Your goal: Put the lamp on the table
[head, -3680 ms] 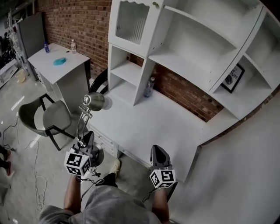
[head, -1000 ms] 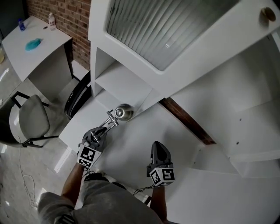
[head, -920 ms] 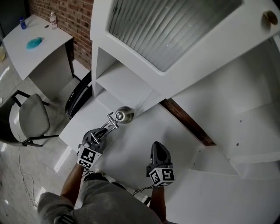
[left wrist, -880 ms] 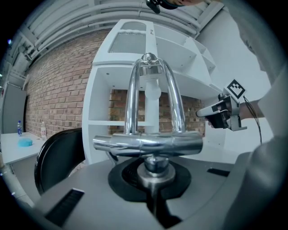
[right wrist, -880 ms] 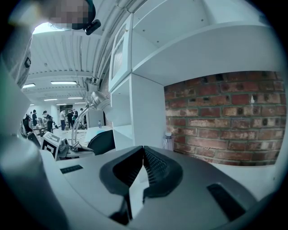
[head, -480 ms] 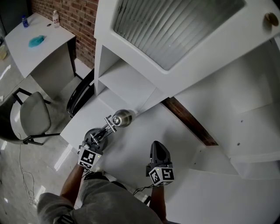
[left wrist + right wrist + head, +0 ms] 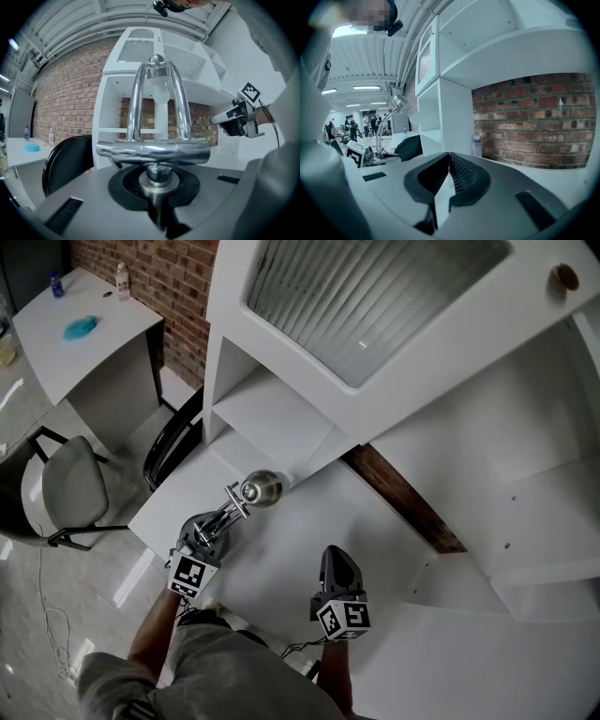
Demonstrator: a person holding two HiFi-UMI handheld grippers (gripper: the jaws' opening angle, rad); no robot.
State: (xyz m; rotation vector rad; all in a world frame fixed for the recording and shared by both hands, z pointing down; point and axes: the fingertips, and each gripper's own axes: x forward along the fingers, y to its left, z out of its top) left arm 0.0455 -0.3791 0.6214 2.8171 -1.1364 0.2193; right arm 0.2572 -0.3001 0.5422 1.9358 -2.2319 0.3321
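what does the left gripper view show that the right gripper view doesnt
Only the left gripper view: the left gripper shut on the lamp low on its chrome stem, with the right gripper off to one side.
Only the right gripper view: the right gripper's own jaws together with nothing between them, a bottle by the brick wall, people far behind.
Both: the lamp, the white shelf unit, the brick wall, a black chair.

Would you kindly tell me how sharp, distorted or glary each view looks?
Head view: sharp, evenly lit, a glint on the lamp, glare on the floor. Left gripper view: fisheye, dark corners, reflections on its chrome, blurred foreground. Right gripper view: fisheye, bluish, ceiling lights blown out.
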